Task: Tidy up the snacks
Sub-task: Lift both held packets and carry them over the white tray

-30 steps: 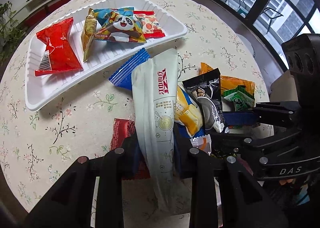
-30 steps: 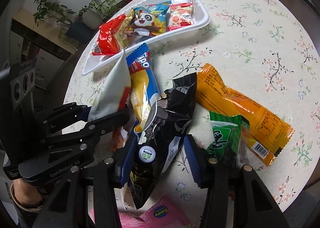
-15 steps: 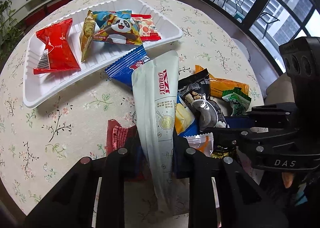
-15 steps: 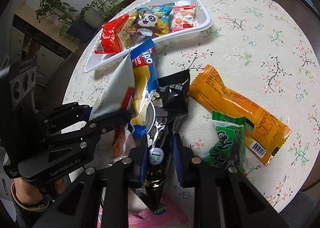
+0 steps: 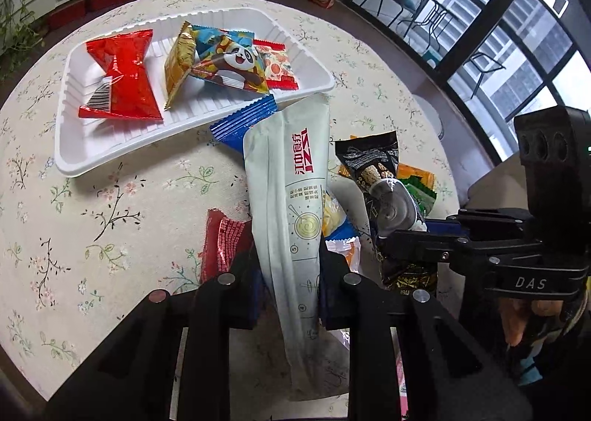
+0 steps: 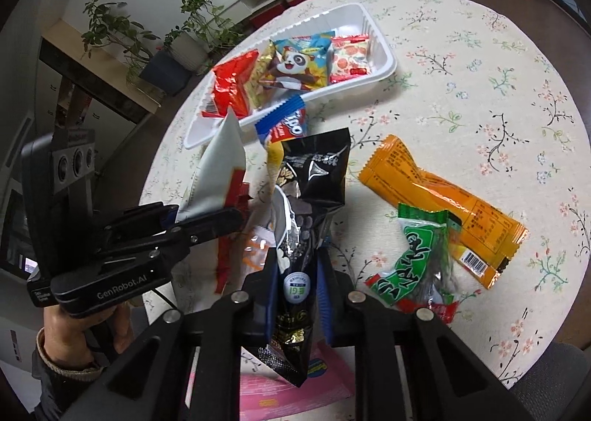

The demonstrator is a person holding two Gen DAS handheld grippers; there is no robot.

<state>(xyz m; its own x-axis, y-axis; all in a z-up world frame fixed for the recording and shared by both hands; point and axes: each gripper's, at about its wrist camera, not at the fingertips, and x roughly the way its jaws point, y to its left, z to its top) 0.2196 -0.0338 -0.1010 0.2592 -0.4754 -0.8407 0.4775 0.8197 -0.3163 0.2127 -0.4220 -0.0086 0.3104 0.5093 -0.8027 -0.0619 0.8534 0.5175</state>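
Note:
My left gripper [image 5: 286, 269] is shut on a long pale grey-white snack pack [image 5: 291, 192] and holds it above the table; it also shows in the right wrist view [image 6: 218, 177]. My right gripper [image 6: 295, 273] is shut on a black snack pack [image 6: 310, 199], lifted off the table, also seen in the left wrist view [image 5: 380, 184]. A white tray [image 5: 92, 151] at the far left holds a red pack [image 5: 122, 77], a gold pack, a panda pack [image 5: 229, 62] and a small red-edged pack.
On the floral tablecloth lie a blue-and-yellow pack [image 6: 284, 129], an orange pack [image 6: 436, 195], a green pack [image 6: 421, 262], a red pack [image 5: 221, 243] and a pink pack [image 6: 295, 384] near me. Windows and chairs stand beyond the table's right edge.
My right gripper closed on the black pack and lifted it. My left gripper has risen slightly with the pale pack still held.

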